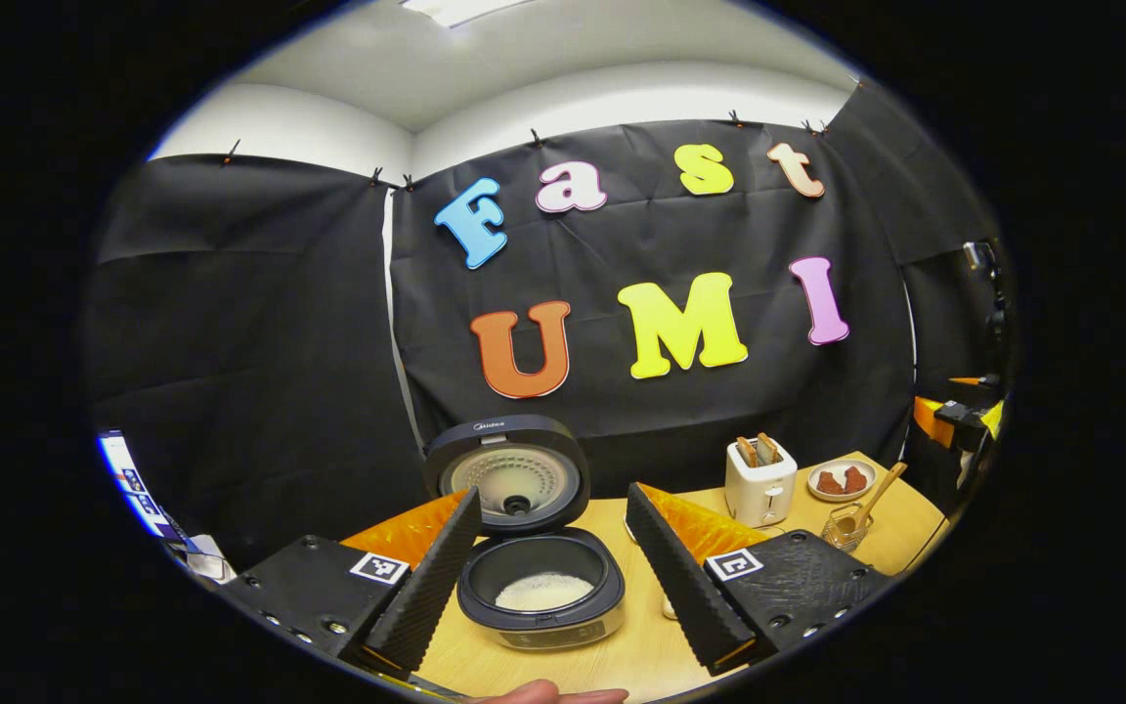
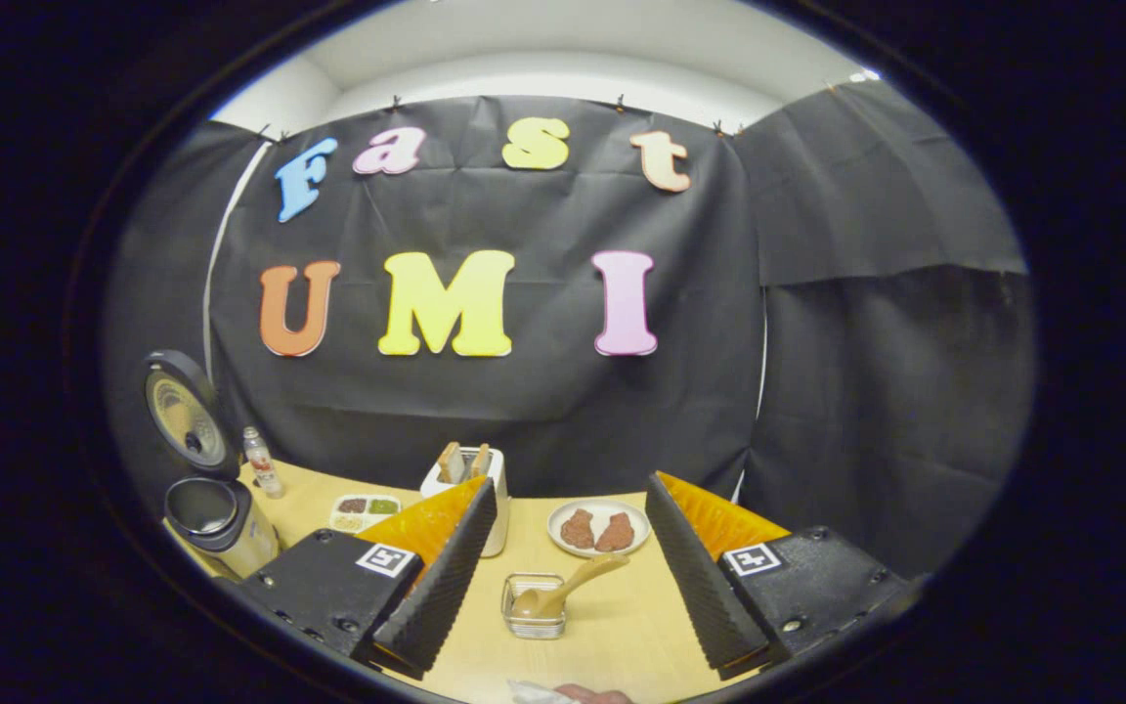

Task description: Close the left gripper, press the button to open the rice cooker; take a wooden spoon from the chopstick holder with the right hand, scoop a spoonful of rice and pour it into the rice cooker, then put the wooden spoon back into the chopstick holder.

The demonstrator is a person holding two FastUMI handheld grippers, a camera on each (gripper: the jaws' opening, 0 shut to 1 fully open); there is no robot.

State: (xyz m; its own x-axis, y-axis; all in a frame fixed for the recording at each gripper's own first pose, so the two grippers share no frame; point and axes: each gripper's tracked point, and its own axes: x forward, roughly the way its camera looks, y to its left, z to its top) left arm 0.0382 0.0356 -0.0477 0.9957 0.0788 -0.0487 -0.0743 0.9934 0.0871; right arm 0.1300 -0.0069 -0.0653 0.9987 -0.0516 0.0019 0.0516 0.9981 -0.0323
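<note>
The rice cooker (image 1: 541,592) stands on the wooden table with its lid (image 1: 507,473) up; white rice (image 1: 543,591) lies in its dark pot. My left gripper (image 1: 551,577) is open, fingers either side of the cooker and short of it. In the right gripper view the cooker (image 2: 216,523) stands at the far left, lid raised. The wooden spoon (image 2: 560,589) rests in the wire chopstick holder (image 2: 534,606), handle leaning right. My right gripper (image 2: 563,587) is open and empty, the holder showing between its fingers farther off. The holder with the spoon (image 1: 861,513) also shows at the right of the left gripper view.
A white toaster (image 2: 470,494) with bread slices stands behind the holder, beside a plate (image 2: 597,528) of brown food. A small divided dish (image 2: 365,510) and a bottle (image 2: 260,462) sit near the cooker. Black cloth walls close the table's back and sides.
</note>
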